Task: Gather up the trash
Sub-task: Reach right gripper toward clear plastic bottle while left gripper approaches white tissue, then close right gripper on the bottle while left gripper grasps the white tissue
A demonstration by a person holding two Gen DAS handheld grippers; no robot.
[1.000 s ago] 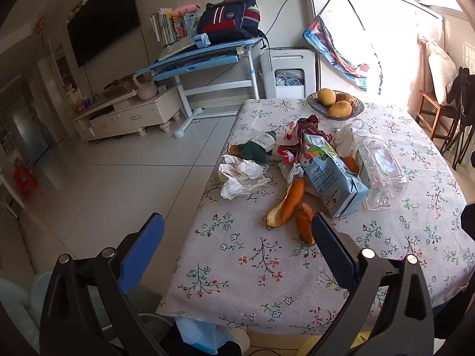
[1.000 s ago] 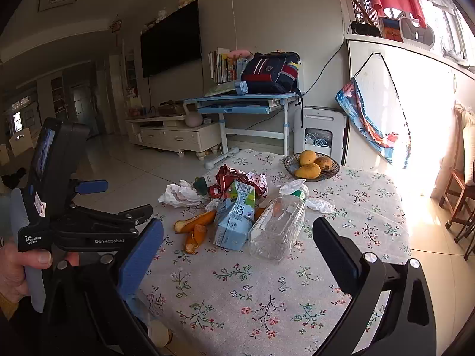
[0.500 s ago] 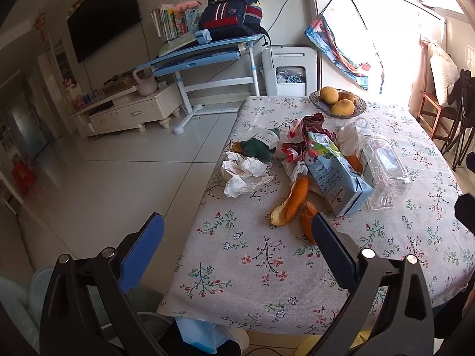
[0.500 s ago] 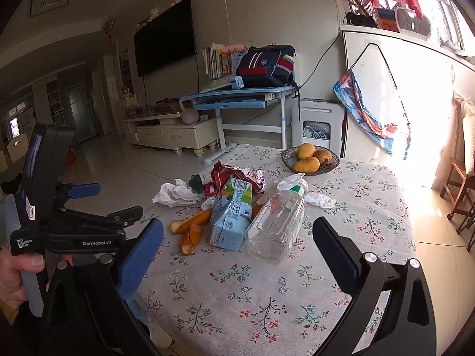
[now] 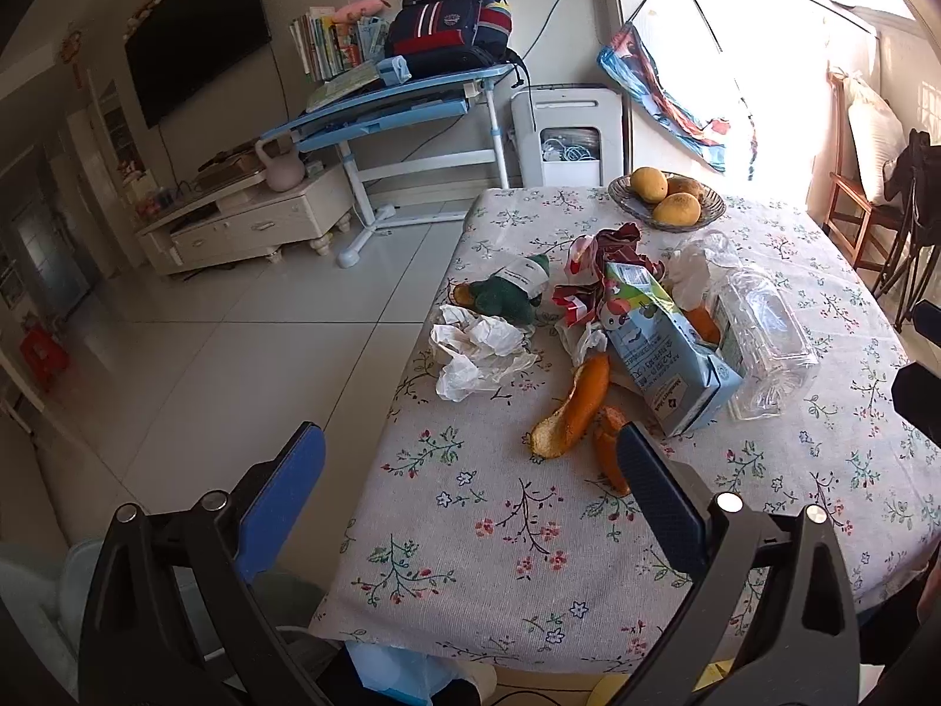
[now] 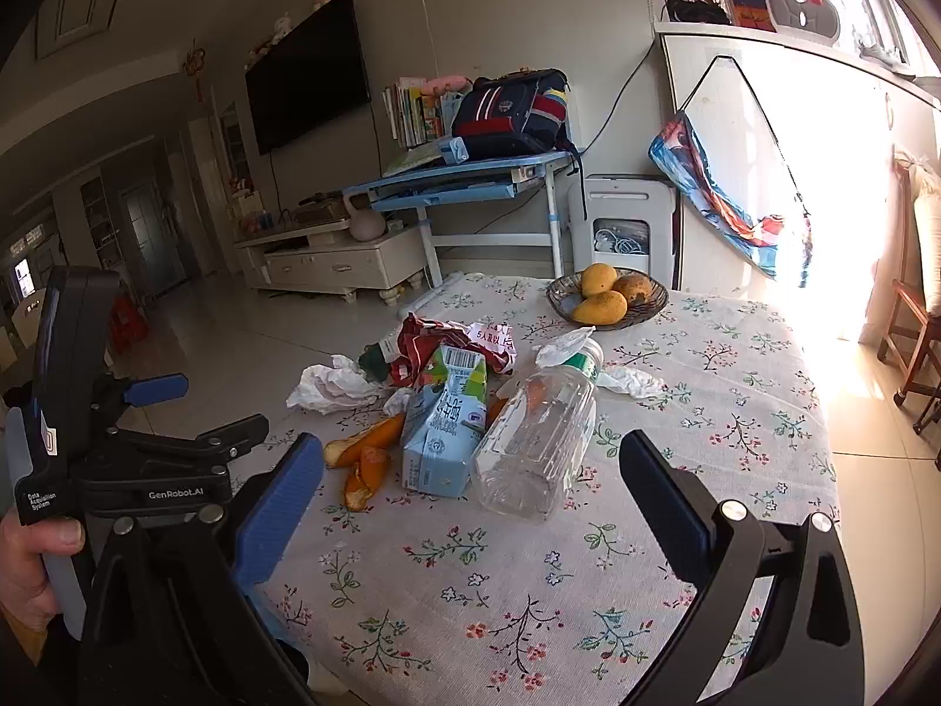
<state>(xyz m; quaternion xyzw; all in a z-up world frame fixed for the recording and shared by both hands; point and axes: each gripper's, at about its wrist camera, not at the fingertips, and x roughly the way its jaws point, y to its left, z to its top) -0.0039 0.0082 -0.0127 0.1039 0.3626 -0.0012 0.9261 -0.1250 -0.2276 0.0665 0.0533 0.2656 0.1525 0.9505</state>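
Trash lies heaped mid-table: a blue milk carton, a clear plastic bottle on its side, orange peels, crumpled white tissue, a red wrapper and a dark green wrapper. My left gripper hangs open over the table's near left edge, short of the peels. My right gripper is open too, just before the bottle's base. Neither holds anything.
A bowl of mangoes stands at the table's far side. The flowered tablecloth drops off at the left to tiled floor. A bin with a blue liner sits below the near edge. A hand holds the left gripper's handle.
Both grippers have crept a little closer to the trash pile; the heap looks slightly larger. Nothing on the table has moved and both stay open.
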